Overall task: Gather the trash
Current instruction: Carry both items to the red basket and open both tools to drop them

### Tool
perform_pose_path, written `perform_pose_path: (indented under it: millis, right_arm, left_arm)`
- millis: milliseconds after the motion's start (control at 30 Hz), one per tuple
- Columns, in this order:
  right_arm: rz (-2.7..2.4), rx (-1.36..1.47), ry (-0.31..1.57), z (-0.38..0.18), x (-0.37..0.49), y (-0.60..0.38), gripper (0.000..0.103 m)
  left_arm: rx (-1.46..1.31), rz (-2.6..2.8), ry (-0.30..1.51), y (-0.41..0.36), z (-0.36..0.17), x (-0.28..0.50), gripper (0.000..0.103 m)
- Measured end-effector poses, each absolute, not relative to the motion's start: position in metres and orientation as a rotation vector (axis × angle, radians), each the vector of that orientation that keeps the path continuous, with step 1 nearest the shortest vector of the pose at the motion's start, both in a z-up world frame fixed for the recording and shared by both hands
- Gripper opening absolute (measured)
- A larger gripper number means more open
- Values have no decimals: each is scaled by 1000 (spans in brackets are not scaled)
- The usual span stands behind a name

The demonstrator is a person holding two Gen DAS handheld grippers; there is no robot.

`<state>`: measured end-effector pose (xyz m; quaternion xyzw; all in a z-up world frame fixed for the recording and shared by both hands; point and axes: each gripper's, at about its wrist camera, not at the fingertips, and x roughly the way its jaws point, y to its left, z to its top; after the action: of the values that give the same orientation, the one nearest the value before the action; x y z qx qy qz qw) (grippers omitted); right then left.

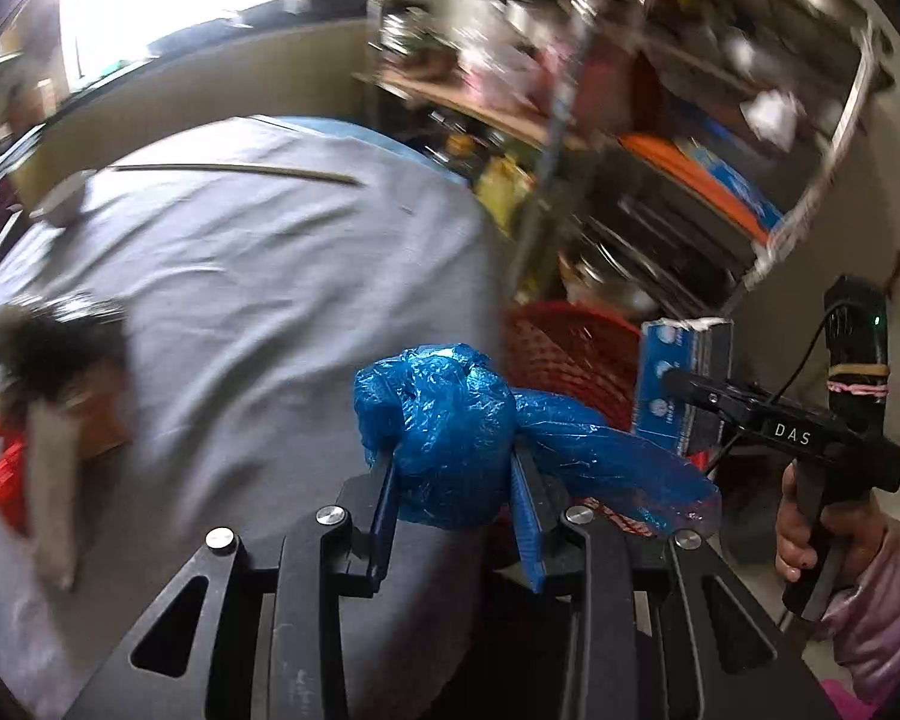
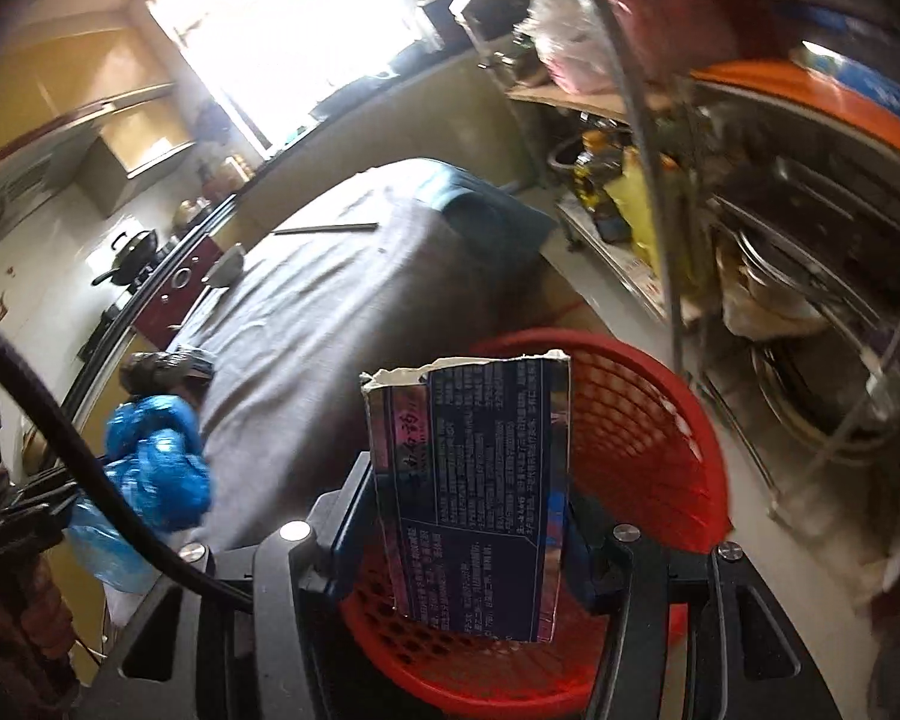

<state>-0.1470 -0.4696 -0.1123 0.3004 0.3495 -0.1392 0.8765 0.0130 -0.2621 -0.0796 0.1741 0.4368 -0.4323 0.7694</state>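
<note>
Left tongs (image 1: 453, 474) are clamped narrow on a crumpled blue plastic bag (image 1: 444, 420), its loose tail trailing off to the right over the rim of the red basket (image 1: 570, 354). Right tongs (image 2: 471, 504) hold a torn-open blue carton (image 2: 474, 480) upright betw the pads, wider set than the left pair, grip looks firm. From the right wrist view the carton hangs directly over the basket's mouth, w/ red mesh showing behind and below it. The bag is not over the basket yet: it sits above the edge of the grey-cloth counter (image 1: 240, 276), just beside the basket.

Step in hand, as I read it: both pieces picked up, being carried to the bin. Drop not yet done for either.

Next move, my guess: right tongs only need to let go, since the carton is already lined up; a slight dip first would stop it tipping off the rim. Left tongs need to travel further right till the bag's bulk, not just its tail, is over the opening, then release. The light bag may cling to the pads, so a small shake could be needed.

More trash is left on the counter: a dark crumpled wad (image 1: 60, 342) w/ brown paper and sth red (image 1: 9, 474) near the left edge, blurred, can't tell exactly what. Also a thin stick (image 1: 234, 171) at the far side.
</note>
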Motion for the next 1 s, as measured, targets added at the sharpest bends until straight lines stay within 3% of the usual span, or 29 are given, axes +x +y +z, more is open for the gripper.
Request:
perform_pose_path:
  millis: [133, 267, 533, 1000]
  right_arm:
    - [-307, 686, 735, -125, -157, -485, 58]
    - [-303, 738, 725, -133, -160, -495, 64]
    - [-385, 755, 606, -126, -179, -516, 65]
    - [-662, 786, 592, -135, -202, -551, 65]
  left_arm:
    - [469, -951, 956, -301, -98, 5, 40]
    - [530, -951, 932, -325, -107, 3, 51]
    - [532, -934, 924, -324, -110, 5, 63]
    - [421, -944, 963, -279, -102, 16, 66]
